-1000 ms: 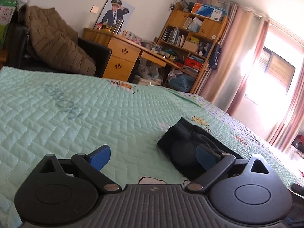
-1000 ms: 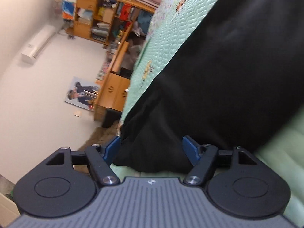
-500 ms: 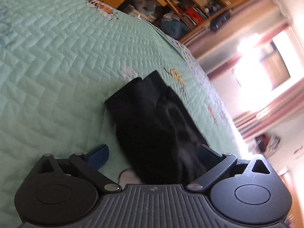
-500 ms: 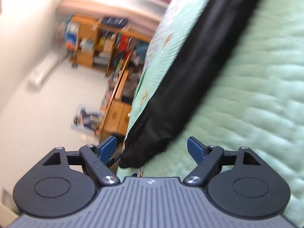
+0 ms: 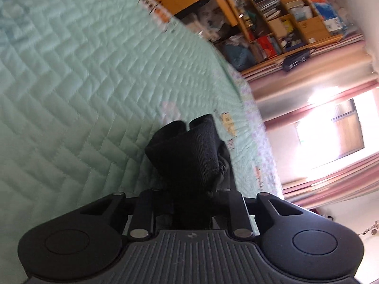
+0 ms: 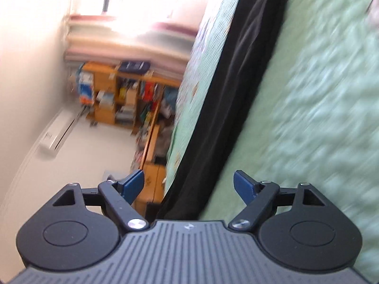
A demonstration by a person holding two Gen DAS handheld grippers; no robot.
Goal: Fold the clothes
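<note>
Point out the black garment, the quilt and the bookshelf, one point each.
Black garment (image 5: 189,156): left wrist view, on the ribbed fold ahead of the tool.
Quilt (image 5: 71,90): left wrist view, on bare green quilting left of the garment.
Bookshelf (image 5: 284,21): left wrist view, on the middle shelves.

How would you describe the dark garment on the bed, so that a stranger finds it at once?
Look at the bed with the mint-green quilted cover that fills most of the room. On it lies a black garment, one end bunched between the closed jaws of the left gripper. It is the only dark thing on the pale cover.
</note>
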